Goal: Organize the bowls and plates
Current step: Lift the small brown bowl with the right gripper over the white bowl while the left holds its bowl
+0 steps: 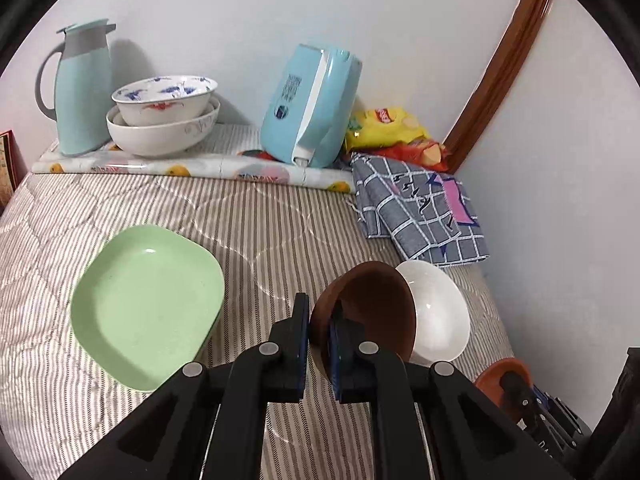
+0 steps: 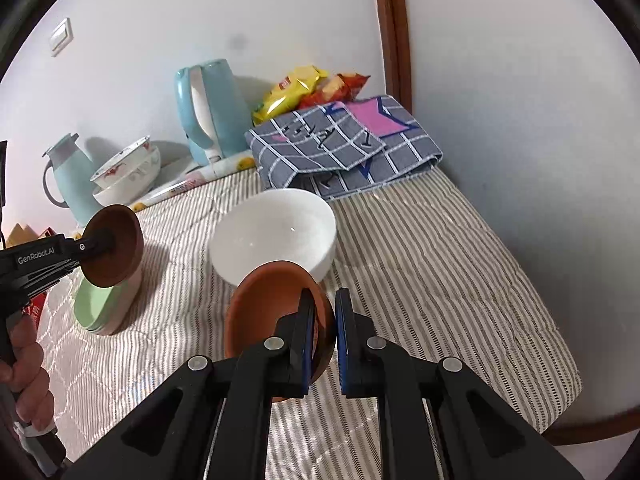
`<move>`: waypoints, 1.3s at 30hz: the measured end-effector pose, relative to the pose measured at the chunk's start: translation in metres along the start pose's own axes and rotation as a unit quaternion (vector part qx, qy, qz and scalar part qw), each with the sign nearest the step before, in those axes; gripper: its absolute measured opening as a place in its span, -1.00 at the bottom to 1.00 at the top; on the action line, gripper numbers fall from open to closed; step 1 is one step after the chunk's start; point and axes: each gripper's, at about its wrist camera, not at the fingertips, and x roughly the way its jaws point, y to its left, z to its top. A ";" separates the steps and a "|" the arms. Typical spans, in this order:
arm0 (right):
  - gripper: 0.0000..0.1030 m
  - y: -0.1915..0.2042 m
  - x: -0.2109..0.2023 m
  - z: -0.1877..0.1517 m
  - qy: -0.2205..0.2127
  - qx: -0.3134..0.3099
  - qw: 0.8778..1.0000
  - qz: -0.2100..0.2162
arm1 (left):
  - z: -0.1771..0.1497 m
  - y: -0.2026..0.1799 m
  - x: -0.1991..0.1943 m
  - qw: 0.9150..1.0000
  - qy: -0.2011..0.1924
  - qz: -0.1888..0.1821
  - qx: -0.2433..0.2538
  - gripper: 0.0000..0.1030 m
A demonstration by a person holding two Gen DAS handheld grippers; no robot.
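two grippers, each clamped on a bowl rim: my left gripper [image 1: 319, 344] lifts a dark brown bowl [image 1: 372, 304], my right gripper [image 2: 322, 340] a terracotta bowl [image 2: 272, 300], both above the striped quilt [image 2: 420, 264]; i would nest them level into the glossy white bowl [image 2: 276, 228], beside the matte green square plate [image 1: 148, 304]

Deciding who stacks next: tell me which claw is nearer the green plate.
Left. The left claw, shut on a dark brown bowl, hangs just beside the green plate; the right claw, gripping an orange-brown bowl, sits beyond the white bowl.
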 end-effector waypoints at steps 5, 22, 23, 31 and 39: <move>-0.80 0.007 -0.008 0.003 -0.004 0.002 1.000 0.007 | 0.003 0.002 -0.010 1.000 -0.010 -0.002 0.003 -0.83; -0.80 0.018 -0.002 0.033 -0.020 -0.005 1.000 -0.009 | 0.019 0.017 -0.018 1.000 -0.022 0.006 0.003 -0.83; -0.80 0.018 0.000 0.035 -0.020 -0.005 1.000 -0.011 | 0.021 0.017 -0.018 1.000 -0.022 0.008 0.005 -0.83; -0.80 0.019 0.025 0.043 -0.004 0.000 1.000 -0.013 | 0.032 0.023 -0.010 1.000 -0.021 0.016 0.010 -0.83; -0.80 0.017 0.050 0.048 0.013 0.000 1.000 -0.015 | 0.037 0.026 0.008 1.000 -0.011 0.022 0.010 -0.83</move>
